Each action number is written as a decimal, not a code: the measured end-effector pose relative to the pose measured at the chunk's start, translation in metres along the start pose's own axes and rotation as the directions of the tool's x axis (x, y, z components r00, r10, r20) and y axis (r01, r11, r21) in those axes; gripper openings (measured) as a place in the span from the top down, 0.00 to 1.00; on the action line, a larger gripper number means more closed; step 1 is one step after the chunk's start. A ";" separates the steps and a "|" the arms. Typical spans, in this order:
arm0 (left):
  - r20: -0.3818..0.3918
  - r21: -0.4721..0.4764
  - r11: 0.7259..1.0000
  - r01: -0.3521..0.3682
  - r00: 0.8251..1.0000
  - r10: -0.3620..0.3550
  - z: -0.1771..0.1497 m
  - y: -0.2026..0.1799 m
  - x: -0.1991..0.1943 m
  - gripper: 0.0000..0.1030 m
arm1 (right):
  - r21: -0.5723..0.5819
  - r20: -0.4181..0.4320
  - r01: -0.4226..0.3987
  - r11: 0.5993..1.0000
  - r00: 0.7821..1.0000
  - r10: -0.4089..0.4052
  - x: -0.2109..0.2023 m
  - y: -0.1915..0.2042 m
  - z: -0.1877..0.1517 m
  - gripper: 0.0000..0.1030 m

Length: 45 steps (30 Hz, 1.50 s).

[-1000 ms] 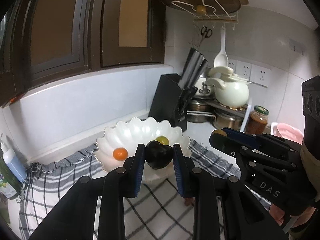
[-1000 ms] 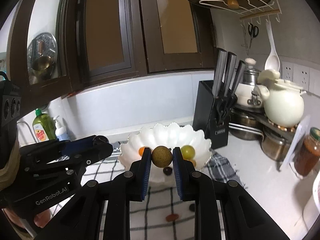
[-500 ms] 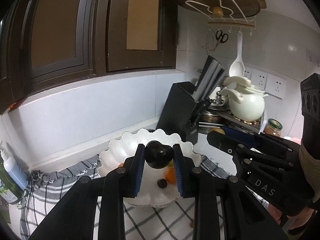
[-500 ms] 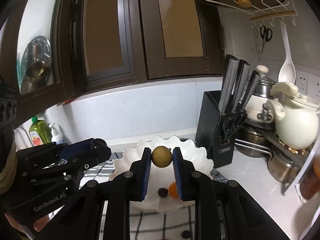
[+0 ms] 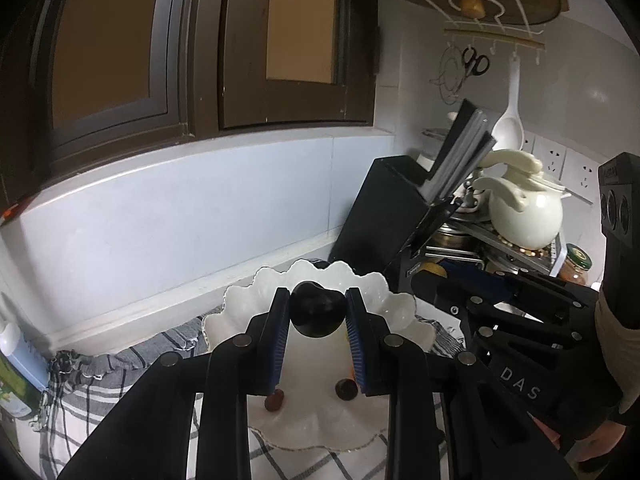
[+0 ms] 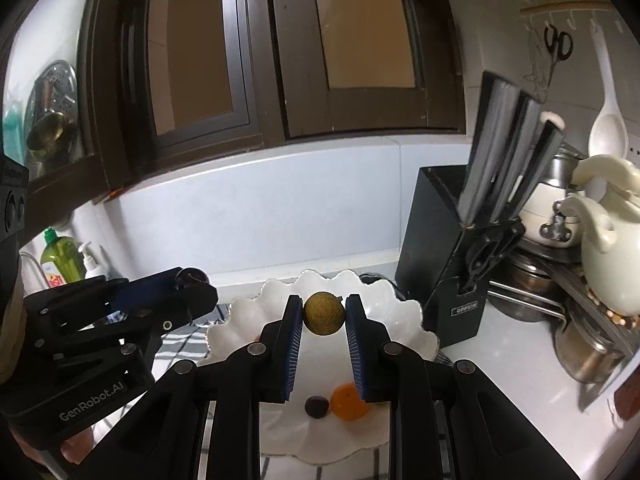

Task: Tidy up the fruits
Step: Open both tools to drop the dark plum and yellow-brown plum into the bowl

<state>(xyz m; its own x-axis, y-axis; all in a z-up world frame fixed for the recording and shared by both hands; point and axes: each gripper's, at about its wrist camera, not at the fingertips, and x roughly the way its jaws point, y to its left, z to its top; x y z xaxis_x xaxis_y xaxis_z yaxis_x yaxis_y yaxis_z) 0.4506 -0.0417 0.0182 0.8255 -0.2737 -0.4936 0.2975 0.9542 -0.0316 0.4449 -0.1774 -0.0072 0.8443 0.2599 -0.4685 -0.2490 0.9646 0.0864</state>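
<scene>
So the left gripper (image 5: 318,314) is clamped on a dark, almost black glossy fruit (image 5: 317,314), pinched right at the tips of the blue pads, and it's hanging over the white scalloped porcelain bowl (image 5: 384,308). The right gripper (image 6: 323,314) is doing the same thing with a round, brownish-tan, rough-skinned fruit (image 6: 323,313), squeezed between its blue pads above that same bowl (image 6: 400,316). Both are held up in the air, not touching the bowl.

Down inside the bowl, the right wrist view shows a small orange round fruit (image 6: 350,402) with a small dark berry-like fruit (image 6: 316,406) just beside it, touching or close to it. The left wrist view shows two small dark fruits (image 5: 346,390) on the bowl floor, and a sliver of orange peeking out behind the right pad.

The bowl sits on a grey-and-white checked cloth (image 5: 80,392) spread on the white surface (image 6: 516,364). Just to the right of the bowl is a black knife block (image 6: 444,248) with grey-handled knives sticking out tilted. Past that there's a cream ceramic kettle (image 5: 524,212) on a rack over some steel pots. Over on the left in the right wrist view is a green dish soap bottle (image 6: 60,260) against the wall, and dark brown framed windows (image 6: 280,60) run above the pale backsplash.
</scene>
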 end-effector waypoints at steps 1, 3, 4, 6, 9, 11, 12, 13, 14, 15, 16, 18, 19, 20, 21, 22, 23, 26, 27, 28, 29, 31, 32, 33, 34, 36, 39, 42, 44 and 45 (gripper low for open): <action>-0.004 -0.001 1.000 -0.002 1.000 0.002 0.000 0.001 0.003 0.73 | -0.001 -0.006 0.000 1.000 1.000 0.000 0.004 0.000 0.001 0.77; -0.016 -0.006 1.000 -0.006 1.000 0.006 0.001 0.004 0.011 0.73 | -0.005 -0.024 -0.003 1.000 1.000 0.003 0.015 -0.002 0.002 0.77; -0.022 -0.006 1.000 -0.007 1.000 0.007 0.002 0.005 0.016 0.73 | -0.006 -0.034 -0.004 1.000 0.999 0.004 0.021 -0.003 0.003 0.77; -0.039 -0.009 1.000 -0.014 0.999 0.013 0.002 0.008 0.026 0.73 | -0.011 -0.053 -0.006 1.000 0.999 0.005 0.032 -0.005 0.004 0.77; -0.072 -0.023 1.000 -0.015 0.997 0.013 0.001 0.014 0.044 0.73 | -0.017 -0.079 -0.001 1.000 0.997 -0.001 0.049 -0.009 0.006 0.77; -0.094 -0.034 0.999 -0.015 0.996 0.012 0.000 0.019 0.055 0.73 | -0.017 -0.098 0.002 1.000 0.995 -0.004 0.061 -0.013 0.007 0.77; -0.107 -0.038 0.999 -0.017 0.994 0.013 0.000 0.021 0.061 0.73 | -0.015 -0.109 0.000 1.000 0.994 -0.001 0.067 -0.014 0.007 0.77; -0.117 -0.040 0.999 -0.018 0.993 0.013 -0.001 0.023 0.066 0.73 | -0.010 -0.129 -0.007 1.000 0.992 0.005 0.075 -0.017 0.007 0.77; -0.126 -0.043 0.999 -0.019 0.992 0.013 -0.001 0.024 0.071 0.73 | -0.006 -0.140 -0.008 1.000 0.990 0.007 0.080 -0.019 0.008 0.77; -0.139 -0.044 0.999 -0.021 0.990 0.014 -0.002 0.026 0.078 0.73 | -0.003 -0.154 -0.009 1.000 0.988 0.008 0.087 -0.021 0.007 0.77; -0.149 -0.045 0.999 -0.020 0.989 0.013 -0.002 0.027 0.082 0.73 | -0.004 -0.168 -0.009 1.000 0.986 0.009 0.093 -0.023 0.006 0.77; -0.174 -0.051 0.998 -0.021 0.985 0.012 -0.005 0.030 0.094 0.73 | -0.006 -0.188 -0.009 1.000 0.982 0.008 0.103 -0.025 0.005 0.77; -0.189 -0.053 0.998 -0.021 0.982 0.011 -0.006 0.032 0.100 0.73 | -0.010 -0.203 -0.009 1.000 0.979 0.006 0.109 -0.026 0.004 0.77; -0.201 -0.055 0.998 -0.021 0.980 0.010 -0.008 0.033 0.105 0.73 | -0.013 -0.212 -0.006 1.000 0.977 0.004 0.113 -0.027 0.004 0.77; -0.212 -0.057 0.998 -0.023 0.977 0.010 -0.009 0.034 0.109 0.73 | -0.017 -0.223 -0.006 1.000 0.975 0.003 0.119 -0.028 0.002 0.77; -0.223 -0.058 0.998 -0.025 0.975 0.012 -0.011 0.035 0.114 0.73 | -0.020 -0.232 -0.006 1.000 0.973 0.001 0.122 -0.028 0.002 0.77; -0.232 -0.059 0.998 -0.030 0.972 0.015 -0.012 0.036 0.118 0.73 | -0.026 -0.243 -0.004 1.000 0.970 -0.003 0.127 -0.028 0.001 0.77; -0.260 -0.064 0.997 -0.037 0.965 0.019 -0.016 0.039 0.130 0.72 | -0.029 -0.270 0.000 1.000 0.963 -0.008 0.138 -0.030 0.000 0.77; -0.270 -0.065 0.997 -0.037 0.963 0.019 -0.018 0.040 0.134 0.72 | -0.029 -0.278 -0.002 1.000 0.960 -0.006 0.142 -0.030 -0.001 0.77; -0.276 -0.064 0.997 -0.038 0.961 0.019 -0.018 0.040 0.137 0.72 | -0.030 -0.287 0.001 1.000 0.958 -0.009 0.146 -0.031 -0.001 0.77; -0.284 -0.060 0.997 -0.038 0.959 0.019 -0.019 0.040 0.140 0.72 | -0.029 -0.289 0.003 1.000 0.957 -0.011 0.147 -0.031 -0.001 0.77; -0.296 -0.048 0.998 -0.044 0.955 0.028 -0.020 0.040 0.145 0.72 | -0.028 -0.298 0.003 1.000 0.954 -0.012 0.151 -0.032 -0.001 0.77; -0.298 -0.046 0.998 -0.047 0.954 0.031 -0.020 0.040 0.146 0.72 | -0.024 -0.304 0.002 1.000 0.953 -0.009 0.153 -0.033 -0.002 0.77; -0.300 -0.046 0.998 -0.049 0.953 0.033 -0.020 0.040 0.148 0.72 | -0.022 -0.308 0.000 1.000 0.951 -0.007 0.155 -0.033 -0.003 0.77; -0.303 -0.047 0.998 -0.048 0.952 0.032 -0.020 0.040 0.149 0.69 | -0.021 -0.311 0.002 1.000 0.950 -0.008 0.156 -0.033 -0.004 0.77; -0.299 -0.053 0.997 -0.051 0.954 0.033 -0.019 0.041 0.149 0.57 | -0.026 -0.316 0.007 1.000 0.949 -0.015 0.158 -0.034 -0.005 0.75; -0.275 -0.035 0.995 -0.088 0.959 0.075 -0.016 0.041 0.143 0.50 | -0.019 -0.326 0.013 1.000 0.945 -0.018 0.159 -0.036 -0.007 0.65; -0.254 -0.034 0.993 -0.111 0.962 0.099 -0.012 0.042 0.134 0.46 | -0.015 -0.328 0.025 1.000 0.944 -0.028 0.155 -0.038 -0.008 0.65; -0.241 -0.027 0.991 -0.129 0.963 0.119 -0.011 0.041 0.128 0.41 | -0.012 -0.322 0.026 1.000 0.946 -0.028 0.151 -0.038 -0.008 0.65; -0.231 -0.021 0.990 -0.142 0.964 0.133 -0.010 0.041 0.124 0.41 | -0.016 -0.317 0.028 0.999 0.948 -0.032 0.148 -0.037 -0.008 0.65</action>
<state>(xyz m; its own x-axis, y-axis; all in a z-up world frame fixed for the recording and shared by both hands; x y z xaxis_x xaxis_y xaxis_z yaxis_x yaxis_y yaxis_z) 0.5604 -0.0358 -0.0534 0.7245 -0.1088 -0.6807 0.1672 0.9857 0.0203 0.5753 -0.1751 -0.0865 0.6578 0.2017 -0.7257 -0.2326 0.9708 0.0589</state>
